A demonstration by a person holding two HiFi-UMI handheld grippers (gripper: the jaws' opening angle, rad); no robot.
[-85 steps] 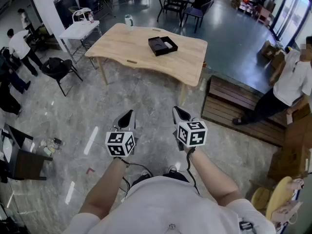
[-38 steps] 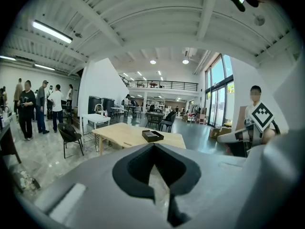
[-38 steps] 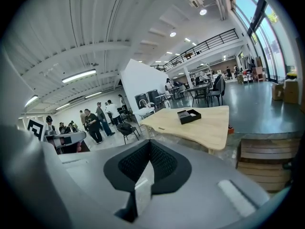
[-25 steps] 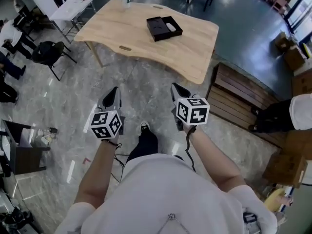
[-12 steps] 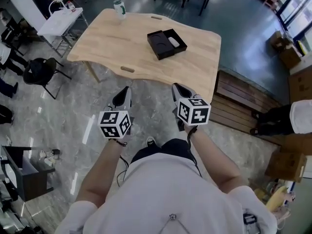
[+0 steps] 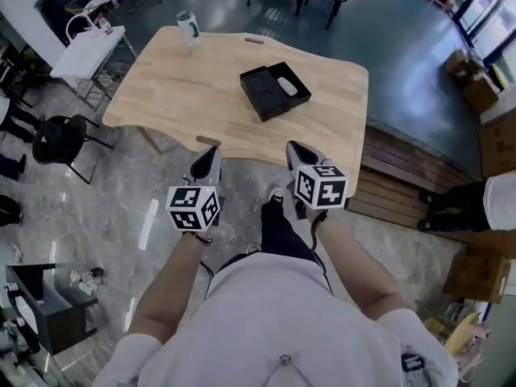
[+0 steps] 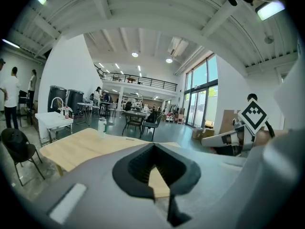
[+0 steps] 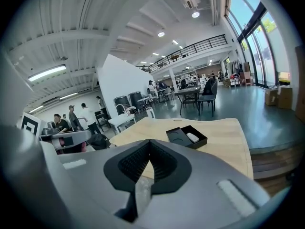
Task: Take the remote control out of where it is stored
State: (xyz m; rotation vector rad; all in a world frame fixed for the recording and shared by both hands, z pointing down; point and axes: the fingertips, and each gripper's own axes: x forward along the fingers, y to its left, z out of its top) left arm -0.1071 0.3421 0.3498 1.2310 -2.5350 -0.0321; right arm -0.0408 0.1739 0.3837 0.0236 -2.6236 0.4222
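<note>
Above the marble floor, just short of the table, both grippers hang empty.
The left gripper [image 6: 210, 155] and right gripper [image 6: 293, 147] sit side by side over the near edge of the wooden table [image 6: 177, 87], each with its jaws pressed together and nothing between them. Well apart from both, an open black box [image 6: 267, 95] lies on the table toward its right side. The pale remote control [image 6: 286, 86] rests in the box's right half; the left half shows a round recess. A can [image 6: 187, 27] stands at the far left corner.
</note>
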